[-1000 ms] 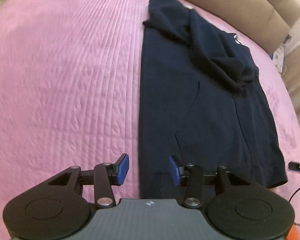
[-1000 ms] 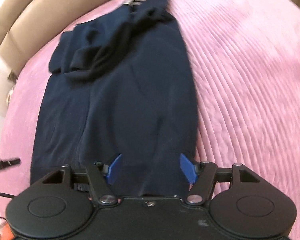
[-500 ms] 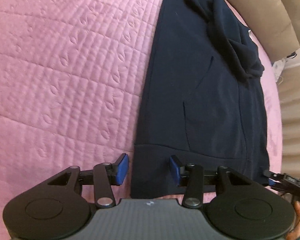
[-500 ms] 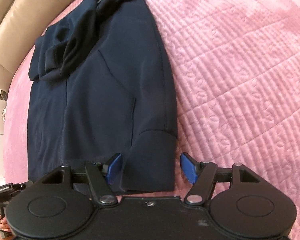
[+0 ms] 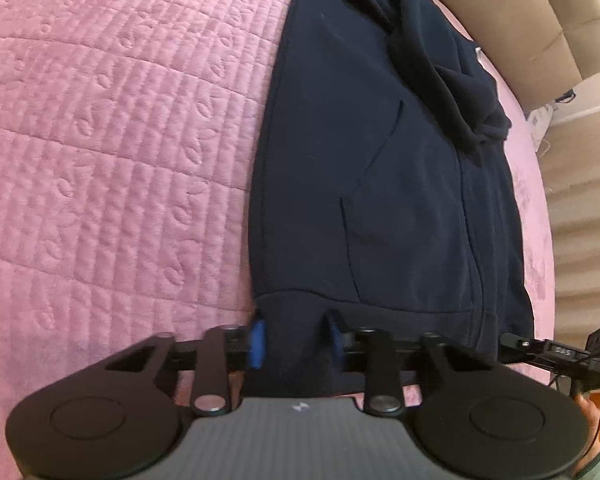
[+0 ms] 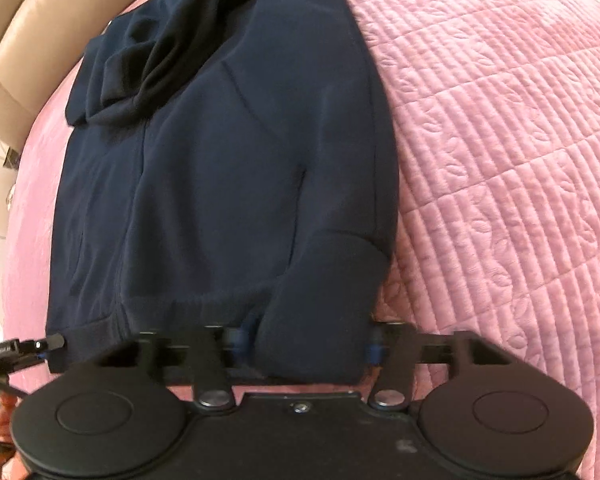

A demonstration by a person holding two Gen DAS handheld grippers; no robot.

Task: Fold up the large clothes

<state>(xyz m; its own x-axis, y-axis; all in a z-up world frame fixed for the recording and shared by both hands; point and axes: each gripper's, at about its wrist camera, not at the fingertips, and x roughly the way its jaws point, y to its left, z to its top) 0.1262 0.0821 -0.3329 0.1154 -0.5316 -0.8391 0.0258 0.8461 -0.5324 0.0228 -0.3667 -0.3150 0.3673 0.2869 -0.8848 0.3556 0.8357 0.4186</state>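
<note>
Lying lengthwise on a pink quilted bedspread (image 5: 112,152): a navy hoodie (image 5: 364,168), sleeves folded in, hem nearest. At the hem's left corner, left gripper (image 5: 296,340), jaws just closing, pinching dark fabric between blue pads. At the hem's right corner, right gripper (image 6: 306,342), jaws likewise just closing, clamping a thick fold of hoodie.

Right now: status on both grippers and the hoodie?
Left gripper and right gripper just closing, each pinching the bottom hem. Navy hoodie flat on pink quilt, sleeves folded in. Nothing in the way.
</note>
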